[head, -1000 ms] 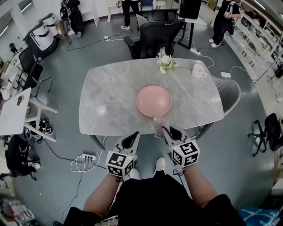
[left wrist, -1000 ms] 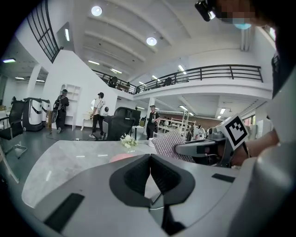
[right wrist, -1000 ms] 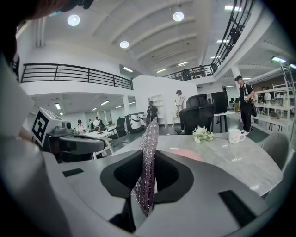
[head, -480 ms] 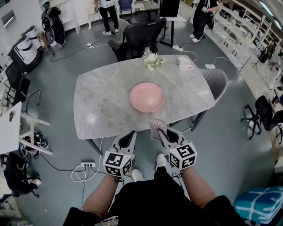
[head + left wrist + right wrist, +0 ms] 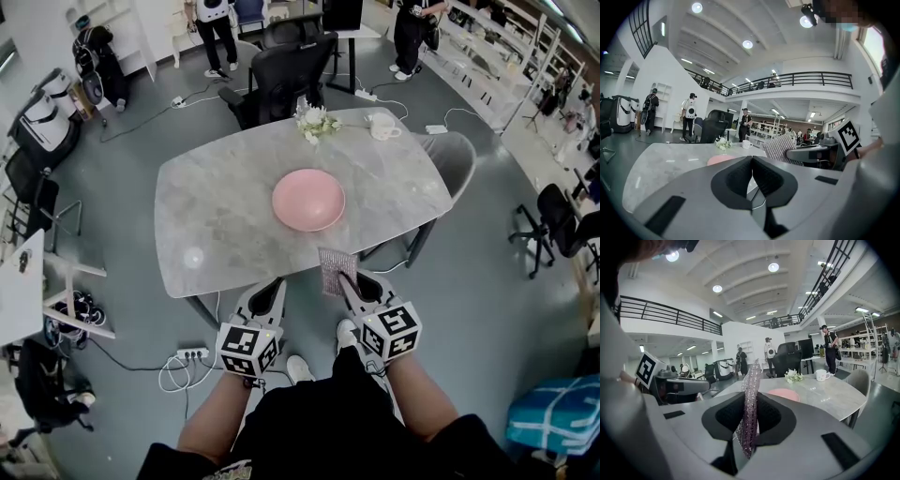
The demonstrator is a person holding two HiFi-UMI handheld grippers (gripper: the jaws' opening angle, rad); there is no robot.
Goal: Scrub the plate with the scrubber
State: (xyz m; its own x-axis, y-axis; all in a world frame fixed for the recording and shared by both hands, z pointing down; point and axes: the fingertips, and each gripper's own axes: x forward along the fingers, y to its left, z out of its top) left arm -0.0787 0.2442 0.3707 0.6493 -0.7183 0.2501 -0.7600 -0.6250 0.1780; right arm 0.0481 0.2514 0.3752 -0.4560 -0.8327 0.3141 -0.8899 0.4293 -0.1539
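Table (image 5: pixel 225 202) with the grey marble-look top takes up most of the head view, and a black office chair (image 5: pixel 286 66) is parked at its far side. Both forearms reach forward from the person's body, side by side and roughly parallel. The grippers are tipped a bit downward towards the near edge of the table. Left gripper (image 5: pixel 273 284) has its jaws pressed together with nothing between them. Right gripper (image 5: pixel 349 279) is clamped on the scrubber (image 5: pixel 335 270), a sparkly purplish pad that stands edge-on and pokes out past the jaw tips. The pink plate (image 5: pixel 308 200) sits near the middle of the table, well apart from both grippers. From above the scrubber overlaps the table's near edge, but I honestly can't tell if it's over the tabletop or just short of it. Little stuff at the far edge: white flowers (image 5: pixel 315 119) and a white mug (image 5: pixel 382 126).
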